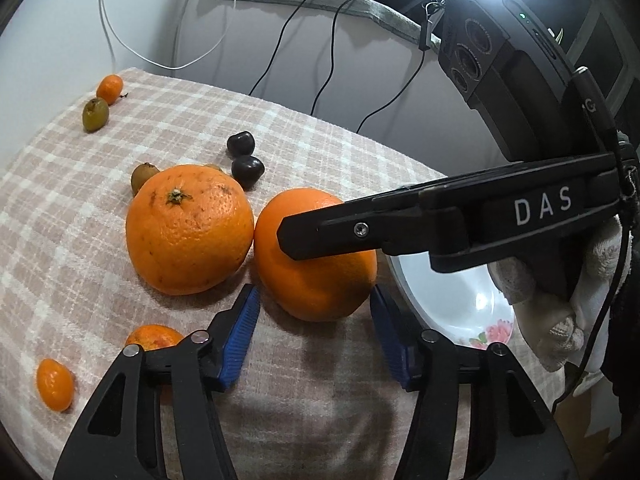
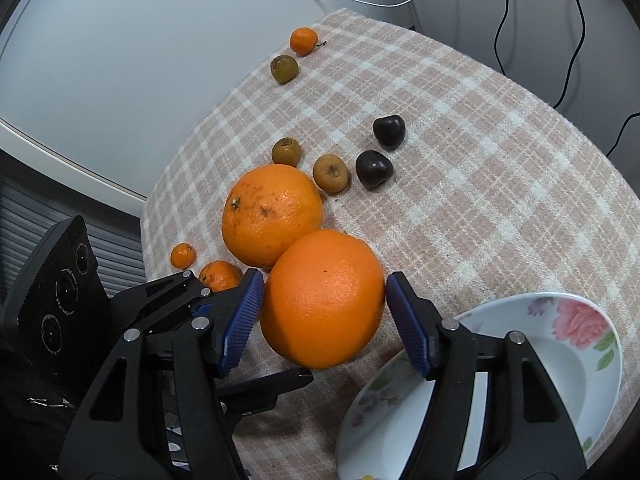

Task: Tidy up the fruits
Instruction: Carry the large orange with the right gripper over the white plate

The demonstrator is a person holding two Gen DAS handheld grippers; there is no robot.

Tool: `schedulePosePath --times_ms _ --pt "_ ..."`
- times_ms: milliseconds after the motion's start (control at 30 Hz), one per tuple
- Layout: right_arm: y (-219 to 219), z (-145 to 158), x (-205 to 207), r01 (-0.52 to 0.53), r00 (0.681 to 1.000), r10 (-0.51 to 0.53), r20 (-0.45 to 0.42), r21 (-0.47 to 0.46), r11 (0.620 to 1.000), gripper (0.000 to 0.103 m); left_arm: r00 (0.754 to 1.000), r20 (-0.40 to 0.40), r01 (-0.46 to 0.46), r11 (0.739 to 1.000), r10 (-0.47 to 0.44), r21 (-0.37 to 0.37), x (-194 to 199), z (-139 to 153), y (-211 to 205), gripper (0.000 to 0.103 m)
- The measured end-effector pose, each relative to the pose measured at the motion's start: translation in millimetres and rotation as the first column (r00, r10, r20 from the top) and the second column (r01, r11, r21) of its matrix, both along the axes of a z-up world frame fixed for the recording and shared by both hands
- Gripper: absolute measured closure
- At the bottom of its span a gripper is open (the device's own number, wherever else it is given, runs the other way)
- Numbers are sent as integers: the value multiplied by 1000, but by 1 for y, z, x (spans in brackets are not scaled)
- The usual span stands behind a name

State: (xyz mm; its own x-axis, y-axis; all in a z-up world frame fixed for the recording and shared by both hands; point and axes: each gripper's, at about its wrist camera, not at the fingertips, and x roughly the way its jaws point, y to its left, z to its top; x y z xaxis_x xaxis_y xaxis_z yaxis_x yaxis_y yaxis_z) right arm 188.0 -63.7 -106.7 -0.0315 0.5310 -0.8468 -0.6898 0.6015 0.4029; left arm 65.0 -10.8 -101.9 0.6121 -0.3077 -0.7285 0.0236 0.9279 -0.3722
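Two big oranges lie on the checked cloth. The near orange [image 2: 324, 300] sits between the blue pads of my right gripper [image 2: 325, 312], which touch its sides; it also shows in the left wrist view [image 1: 312, 280]. The second orange [image 1: 189, 228] with a stem lies against it, also in the right wrist view [image 2: 272, 212]. My left gripper [image 1: 316, 328] is open and empty, just short of the near orange. The right gripper's black finger [image 1: 360, 232] crosses that orange. A white flowered plate [image 2: 560, 360] lies to the right, also in the left wrist view [image 1: 460, 304].
Two dark fruits [image 2: 380, 152], several small brown-green fruits [image 2: 330, 174] and small mandarins [image 2: 303, 41] are scattered on the cloth [image 2: 480, 160]. Two more mandarins [image 1: 55, 384] lie at the near left edge. Cables hang behind the table.
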Motion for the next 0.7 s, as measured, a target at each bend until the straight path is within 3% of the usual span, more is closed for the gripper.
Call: schedulePosePath --times_ms 167,700 --pt "-1 -2 -1 1 1000 -1 -5 3 1000 36 1000 -11 3 999 -3 32 3 -2 -3 41" --pt "-3 -1 -2 26 1000 -26 -2 11 1000 37 1000 18 4 999 -5 39 3 -3 -6 42"
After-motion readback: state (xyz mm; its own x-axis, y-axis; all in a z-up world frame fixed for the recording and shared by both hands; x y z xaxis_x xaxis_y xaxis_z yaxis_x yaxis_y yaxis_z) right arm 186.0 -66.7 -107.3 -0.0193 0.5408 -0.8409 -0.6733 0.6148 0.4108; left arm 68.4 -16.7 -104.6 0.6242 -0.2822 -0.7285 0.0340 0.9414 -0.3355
